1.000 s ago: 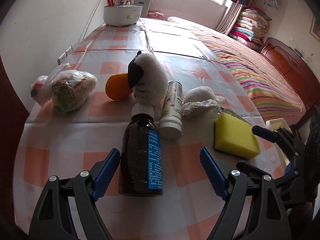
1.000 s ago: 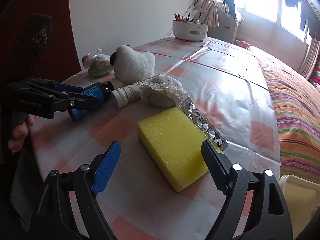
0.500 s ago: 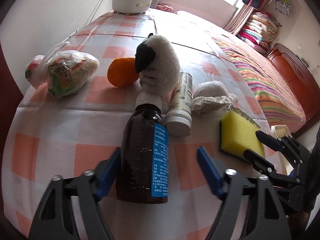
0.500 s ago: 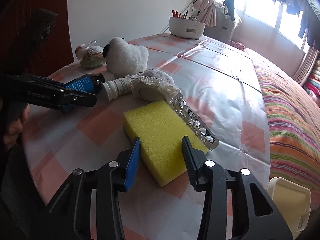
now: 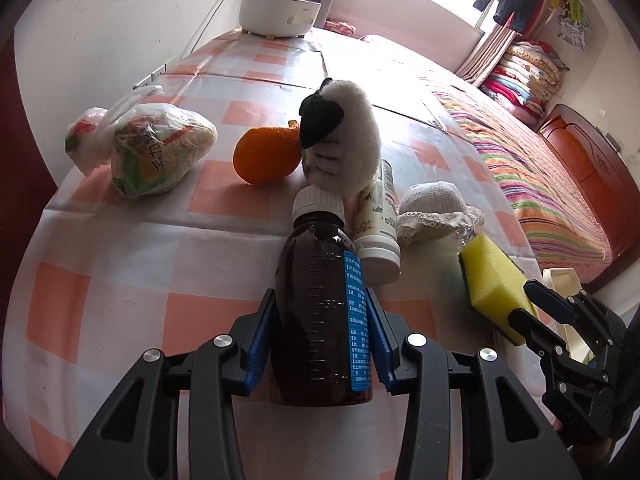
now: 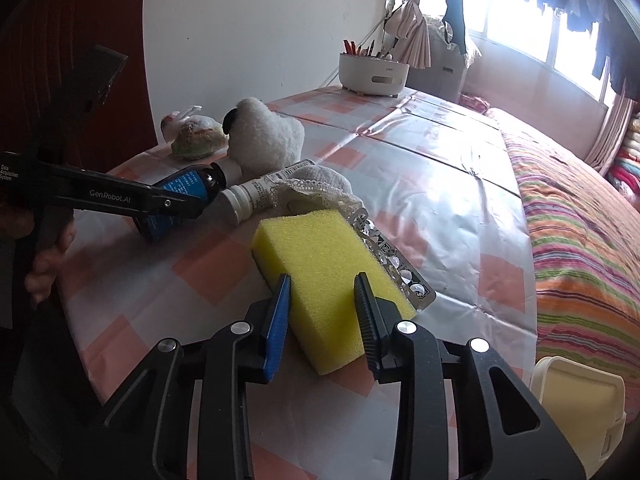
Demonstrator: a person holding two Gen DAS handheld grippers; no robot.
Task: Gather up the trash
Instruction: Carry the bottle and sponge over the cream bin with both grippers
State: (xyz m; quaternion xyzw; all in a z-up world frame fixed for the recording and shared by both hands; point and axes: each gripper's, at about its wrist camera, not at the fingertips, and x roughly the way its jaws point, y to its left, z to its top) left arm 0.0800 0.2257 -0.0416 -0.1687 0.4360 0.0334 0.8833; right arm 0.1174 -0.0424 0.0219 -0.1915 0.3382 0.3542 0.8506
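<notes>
My left gripper [image 5: 320, 344] is clamped on the brown medicine bottle [image 5: 318, 312]; both blue pads [image 5: 260, 344] press its sides. The bottle lies on the checked tablecloth [image 5: 120, 272] with its white cap pointing away from me, toward the plush sheep [image 5: 342, 152].

My right gripper [image 6: 322, 316] is closed onto the near end of the yellow sponge [image 6: 328, 256], one pad on each long side. The sponge rests flat on the cloth. A foil blister strip [image 6: 396, 268] lies just beside its right edge.

A white pill bottle [image 5: 378, 236] lies beside the brown bottle, touching a lace-trimmed white cloth [image 5: 436, 212]. An orange [image 5: 266, 156] sits against the sheep. A plastic bag of packaged food [image 5: 156, 156] lies farther left. A cream bin [image 6: 576, 404] stands beyond the table's right edge.
</notes>
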